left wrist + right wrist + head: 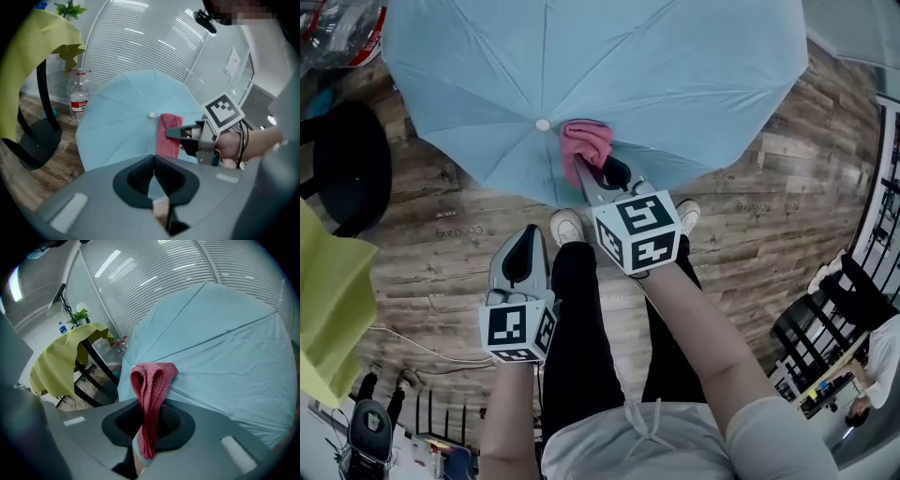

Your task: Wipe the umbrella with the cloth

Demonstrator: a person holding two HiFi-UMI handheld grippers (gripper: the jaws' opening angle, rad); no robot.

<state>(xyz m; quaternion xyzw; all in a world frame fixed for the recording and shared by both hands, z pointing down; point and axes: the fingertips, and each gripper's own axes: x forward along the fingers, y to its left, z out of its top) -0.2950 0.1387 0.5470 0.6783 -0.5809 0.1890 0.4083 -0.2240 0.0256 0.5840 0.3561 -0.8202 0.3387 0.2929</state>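
An open light blue umbrella [675,75] lies canopy-up on the wooden floor, its white tip [543,125] near the middle. My right gripper [584,169] is shut on a pink cloth [586,142] that rests on the canopy just right of the tip. In the right gripper view the cloth [151,399] hangs folded between the jaws over the umbrella [225,352]. My left gripper [521,264] hangs shut and empty above the floor, short of the umbrella's near edge. Its own view shows the umbrella [122,126], the cloth [168,135] and the right gripper [171,133].
The person's legs and white shoes [567,225] stand at the umbrella's near edge. A black chair [347,164] and a yellow-green cover [328,300] are at the left. A plastic bottle [78,98] stands behind the umbrella. Black furniture [853,281] lines the right side.
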